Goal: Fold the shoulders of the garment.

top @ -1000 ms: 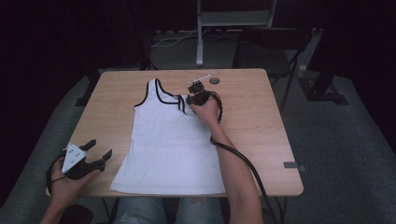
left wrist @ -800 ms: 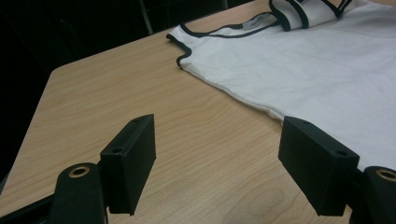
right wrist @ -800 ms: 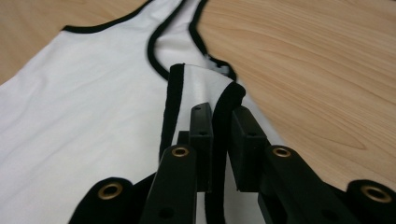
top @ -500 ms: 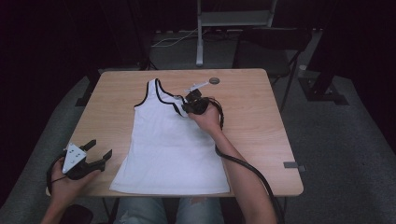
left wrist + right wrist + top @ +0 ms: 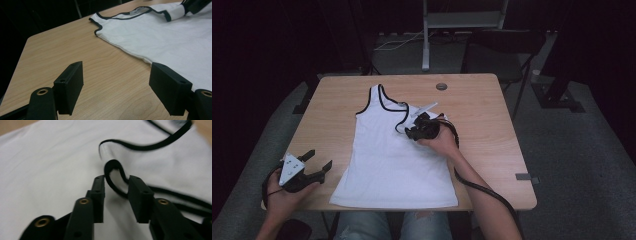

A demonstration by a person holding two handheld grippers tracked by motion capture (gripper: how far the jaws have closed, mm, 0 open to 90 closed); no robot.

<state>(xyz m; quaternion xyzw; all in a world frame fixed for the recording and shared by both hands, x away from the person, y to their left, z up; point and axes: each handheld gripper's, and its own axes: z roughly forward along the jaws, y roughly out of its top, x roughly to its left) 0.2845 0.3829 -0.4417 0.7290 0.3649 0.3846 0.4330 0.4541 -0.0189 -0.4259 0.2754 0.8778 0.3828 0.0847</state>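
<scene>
A white tank top point(image 5: 392, 160) with black trim lies flat on the wooden table point(image 5: 482, 110). Its right shoulder strap point(image 5: 403, 119) is folded back onto the chest. My right gripper point(image 5: 412, 132) lies low over that fold. In the right gripper view the strap's black-edged loop point(image 5: 117, 173) sits between the jaws of the right gripper point(image 5: 116, 187), which have just been opening and stand slightly apart around it. My left gripper point(image 5: 319, 160) is held at the table's near left corner, open and empty. In the left gripper view the left gripper point(image 5: 117, 87) points at the tank top's side edge point(image 5: 170, 37).
A small dark round disc point(image 5: 441, 86) lies near the table's far edge. A grey strip point(image 5: 523, 176) sits at the near right edge. A metal stand point(image 5: 426, 35) and chair legs stand on the floor beyond the table. Bare wood point(image 5: 492, 150) shows right of the shirt.
My right gripper has moved toward the near left, drawing the shoulder strap down over the shirt's chest, and its jaws have parted. The left gripper has stayed put.
</scene>
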